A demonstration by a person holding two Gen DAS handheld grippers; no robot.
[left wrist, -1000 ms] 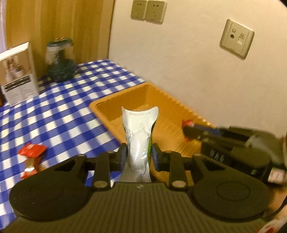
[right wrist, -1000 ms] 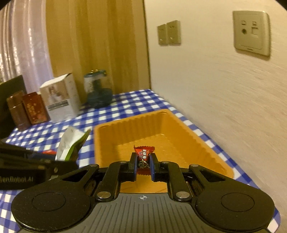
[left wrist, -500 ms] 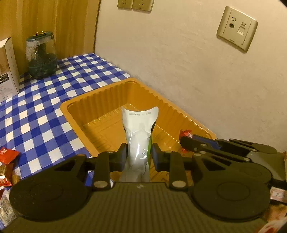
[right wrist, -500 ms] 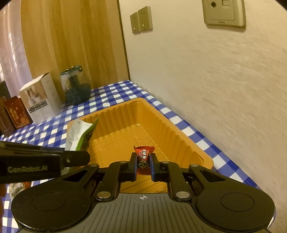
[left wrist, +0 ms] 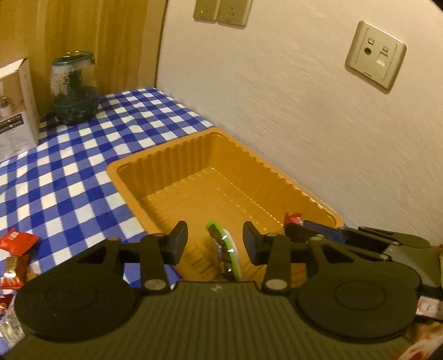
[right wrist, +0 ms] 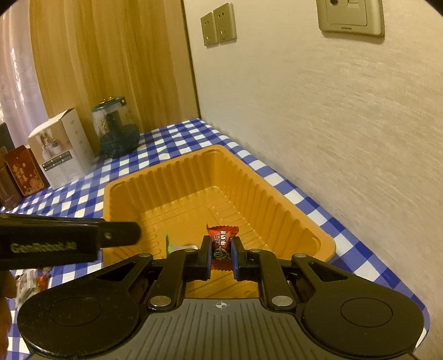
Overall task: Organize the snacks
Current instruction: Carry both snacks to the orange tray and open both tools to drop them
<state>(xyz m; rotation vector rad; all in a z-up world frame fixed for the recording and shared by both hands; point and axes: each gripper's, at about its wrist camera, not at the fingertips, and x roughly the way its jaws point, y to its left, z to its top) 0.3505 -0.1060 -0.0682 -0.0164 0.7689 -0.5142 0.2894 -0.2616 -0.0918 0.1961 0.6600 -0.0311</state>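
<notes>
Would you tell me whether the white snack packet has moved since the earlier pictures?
Yes: released from the left claw, the packet has dropped toward the orange tray floor.

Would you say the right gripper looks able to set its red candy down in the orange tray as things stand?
Probably yes: the right gripper holds the red candy right over the orange tray, whose floor ahead looks bare.

A home room: a table corner under a blue-checked cloth (right wrist: 191,135) against a textured wall with sockets (right wrist: 218,23), wood panelling (right wrist: 110,55), a curtain (right wrist: 13,83), a jar (right wrist: 116,127) and boxes (right wrist: 59,148).
</notes>
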